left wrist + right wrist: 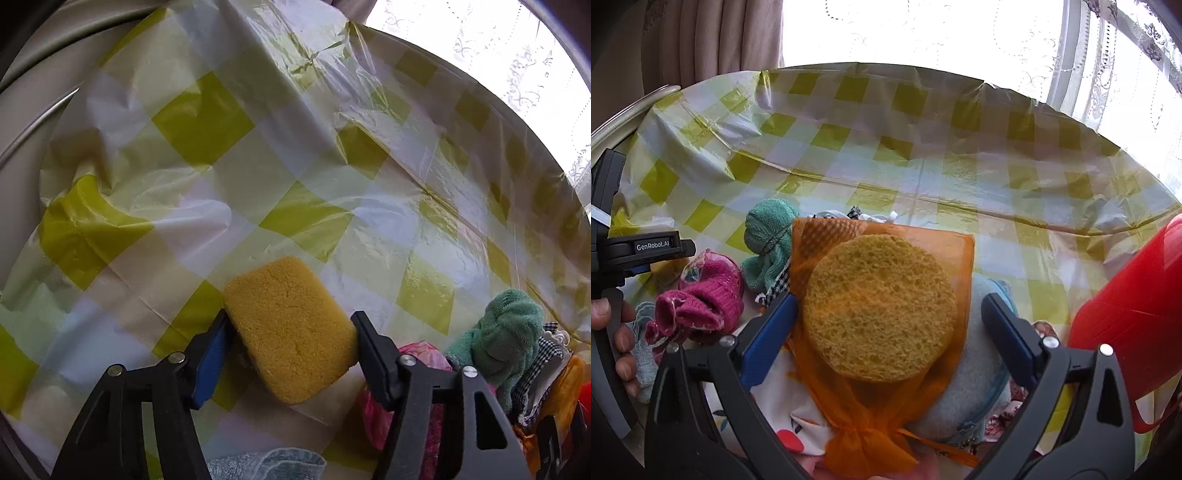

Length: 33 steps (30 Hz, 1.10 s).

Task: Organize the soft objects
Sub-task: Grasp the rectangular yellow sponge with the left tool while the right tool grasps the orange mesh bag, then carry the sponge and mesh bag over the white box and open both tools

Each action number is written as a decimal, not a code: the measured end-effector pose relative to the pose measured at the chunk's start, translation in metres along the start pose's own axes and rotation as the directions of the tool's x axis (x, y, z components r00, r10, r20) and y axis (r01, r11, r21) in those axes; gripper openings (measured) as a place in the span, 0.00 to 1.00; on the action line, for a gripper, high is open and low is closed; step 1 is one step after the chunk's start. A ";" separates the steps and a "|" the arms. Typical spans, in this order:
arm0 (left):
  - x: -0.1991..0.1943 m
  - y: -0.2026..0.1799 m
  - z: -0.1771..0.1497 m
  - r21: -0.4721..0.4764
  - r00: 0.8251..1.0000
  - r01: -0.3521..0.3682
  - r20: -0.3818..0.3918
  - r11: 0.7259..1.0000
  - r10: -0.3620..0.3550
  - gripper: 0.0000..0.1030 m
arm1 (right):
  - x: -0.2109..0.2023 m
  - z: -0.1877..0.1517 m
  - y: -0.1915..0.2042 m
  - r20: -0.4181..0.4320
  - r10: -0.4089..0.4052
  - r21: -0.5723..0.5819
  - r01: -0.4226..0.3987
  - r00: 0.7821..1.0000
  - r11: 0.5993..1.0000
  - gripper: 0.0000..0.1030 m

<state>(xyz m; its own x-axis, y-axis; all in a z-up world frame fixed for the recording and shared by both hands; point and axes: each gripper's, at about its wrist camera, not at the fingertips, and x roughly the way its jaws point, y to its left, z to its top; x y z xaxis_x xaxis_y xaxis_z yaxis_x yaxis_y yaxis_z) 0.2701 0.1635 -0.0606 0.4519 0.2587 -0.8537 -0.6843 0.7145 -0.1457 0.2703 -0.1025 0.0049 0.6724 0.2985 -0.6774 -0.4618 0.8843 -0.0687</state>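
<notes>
My left gripper [291,332] grips the sponge [291,328], a yellow rounded rectangle. Both fingers press on its long sides: the blue pad [210,365] against the left edge, the black finger [376,362] against the right. The sponge is tilted, its broad face turned up toward the camera. Its long axis runs from the upper left, away from me, down toward the lower right, so one short end points out over the tablecloth [240,177] and the other back between my fingers. It hangs just above the cloth, which is checked in yellow-green and white and lies wrinkled over a round table.

To the right of that sponge lies a pile of soft things: a teal cloth [506,328] bunched upright, a pink bag [424,354] beside my black finger, and a checked fabric [550,354] at the far right. A pale blue towel [266,465] shows at the bottom edge.

My right gripper [888,325] stands wide apart, holding nothing. Between its fingers, lower down, lies a round sponge [879,306] flat inside an orange mesh bag [871,417], whose tied neck points toward me. The blue pads are just beside the disc on either side; I cannot tell whether the left one touches the mesh. A magenta knit [701,299] lies to the left, and a red container [1137,314] stands at the right. My left hand [617,332] shows at the left edge of the right-wrist view, on the handle.
</notes>
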 end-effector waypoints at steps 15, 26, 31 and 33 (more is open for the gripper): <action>-0.056 -0.003 -0.010 0.063 0.980 0.068 0.180 0.996 -0.078 0.52 | -0.026 -0.014 -0.007 0.077 0.014 0.077 -0.020 0.997 0.997 0.81; -0.109 -0.011 -0.035 0.142 0.936 0.137 0.304 0.980 -0.175 0.52 | -0.069 -0.025 -0.014 0.151 -0.015 0.117 -0.003 0.988 0.993 0.81; -0.132 -0.029 -0.053 0.210 0.922 0.186 0.300 0.960 -0.244 0.52 | -0.091 -0.036 -0.021 0.165 -0.028 0.124 0.007 0.986 0.992 0.81; -0.141 -0.040 -0.062 0.241 0.916 0.208 0.292 0.948 -0.276 0.52 | -0.099 -0.042 -0.027 0.166 -0.037 0.135 0.014 0.986 0.991 0.81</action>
<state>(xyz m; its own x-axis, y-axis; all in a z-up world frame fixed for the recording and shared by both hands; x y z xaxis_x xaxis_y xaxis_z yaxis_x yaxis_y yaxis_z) 0.1982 0.0578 0.0343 0.7694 0.2296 -0.5961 -0.4166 0.8878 -0.1957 0.1919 -0.1707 0.0436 0.7754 0.3212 -0.5438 -0.3699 0.9288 0.0212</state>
